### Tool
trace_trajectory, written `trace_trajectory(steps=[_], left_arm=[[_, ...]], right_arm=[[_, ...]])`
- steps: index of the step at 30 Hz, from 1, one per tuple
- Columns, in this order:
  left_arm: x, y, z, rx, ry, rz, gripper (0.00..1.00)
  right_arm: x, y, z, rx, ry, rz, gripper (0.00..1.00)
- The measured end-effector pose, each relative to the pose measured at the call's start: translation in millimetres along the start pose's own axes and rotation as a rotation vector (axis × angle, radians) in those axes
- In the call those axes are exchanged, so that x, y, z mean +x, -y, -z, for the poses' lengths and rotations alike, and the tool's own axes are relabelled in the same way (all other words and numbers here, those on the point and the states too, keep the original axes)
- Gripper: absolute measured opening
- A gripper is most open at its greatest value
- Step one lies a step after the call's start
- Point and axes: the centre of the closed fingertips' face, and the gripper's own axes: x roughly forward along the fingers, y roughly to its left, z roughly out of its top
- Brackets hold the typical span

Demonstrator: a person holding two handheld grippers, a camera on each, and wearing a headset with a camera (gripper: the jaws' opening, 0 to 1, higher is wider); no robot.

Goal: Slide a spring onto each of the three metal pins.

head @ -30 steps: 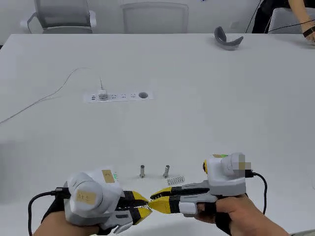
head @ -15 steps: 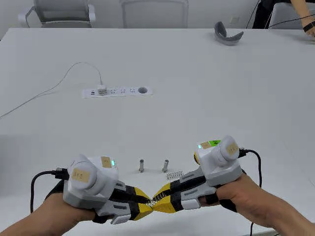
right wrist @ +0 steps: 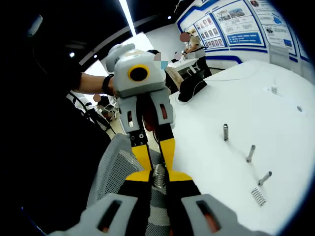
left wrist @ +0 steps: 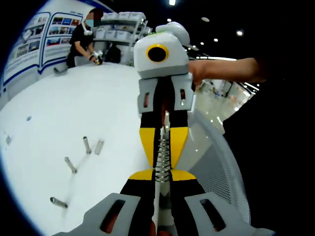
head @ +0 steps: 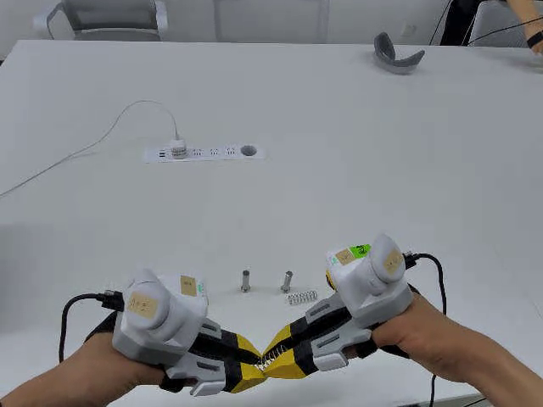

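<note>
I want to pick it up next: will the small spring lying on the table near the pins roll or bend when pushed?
The spring lies on its side on the smooth table, so a sideways nudge would probably roll it. Its thin open coils suggest it is light and may squash under a hard grip.

On the white table [head: 407, 170], the white, black and yellow left gripper [head: 257, 368] and the similar right gripper [head: 275, 354] were seen tip to tip, each held in a hand. A small coiled metal spring [head: 265, 362] was gripped between their yellow jaws. Behind them, the left pin [head: 246, 281] and the right pin [head: 287, 281], both short and of grey metal, were stood upright. A loose spring [head: 302, 298] was laid flat just beside the right pin.
</note>
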Motion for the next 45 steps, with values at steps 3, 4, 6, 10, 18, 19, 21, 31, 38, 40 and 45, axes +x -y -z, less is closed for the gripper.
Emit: trace_trajectory(steps=[3, 4, 6, 10, 18, 19, 21, 31, 38, 40, 45], left_arm=[[0.6, 0.1, 0.3, 0.002, 0.006, -0.01, 0.11], [0.4, -0.5, 0.3, -0.002, 0.009, -0.014, 0.11], [0.1, -2.1, 0.4, -0.024, 0.024, -0.026, 0.12], [-1.1, -4.2, 3.7, -0.037, 0.032, -0.047, 0.14], [-7.1, -7.9, 8.0, -0.085, 0.069, -0.093, 0.19], [-7.8, -8.8, 8.6, -0.094, 0.074, -0.1, 0.2], [-8.9, -10.1, 11.3, -0.101, 0.075, -0.112, 0.21], [-18.7, -29.1, 17.9, -0.14, 0.092, -0.223, 0.27], [-28.3, -45.2, 25.4, -0.167, 0.093, -0.301, 0.34], [-30.9, -48.2, 26.4, -0.172, 0.096, -0.319, 0.35], [-37.7, -55.9, 31.6, -0.187, 0.096, -0.368, 0.37]], right_arm=[[0.6, 1.6, 0.8, 0.01, 0.007, 0.012, 0.12], [0.6, 1.9, 0.7, 0.011, 0.008, 0.015, 0.12], [0.3, 2.1, 0.3, 0.013, 0.011, 0.022, 0.12], [-1.5, 3.3, 0.6, 0.033, 0.016, 0.032, 0.12], [-4.2, 3.7, 6.6, 0.056, 0.033, 0.053, 0.12], [-4.4, 4.6, 7.8, 0.061, 0.037, 0.057, 0.12], [-4.9, 6.2, 11.3, 0.077, 0.043, 0.071, 0.12], [-8.5, 16.6, 28.4, 0.081, 0.017, 0.152, 0.12], [-11.2, 29.9, 39.8, 0.091, -0.031, 0.207, 0.13], [-12.8, 37.2, 43.7, 0.081, -0.055, 0.237, 0.13], [-14.8, 46.3, 43.4, 0.08, -0.071, 0.254, 0.13]])
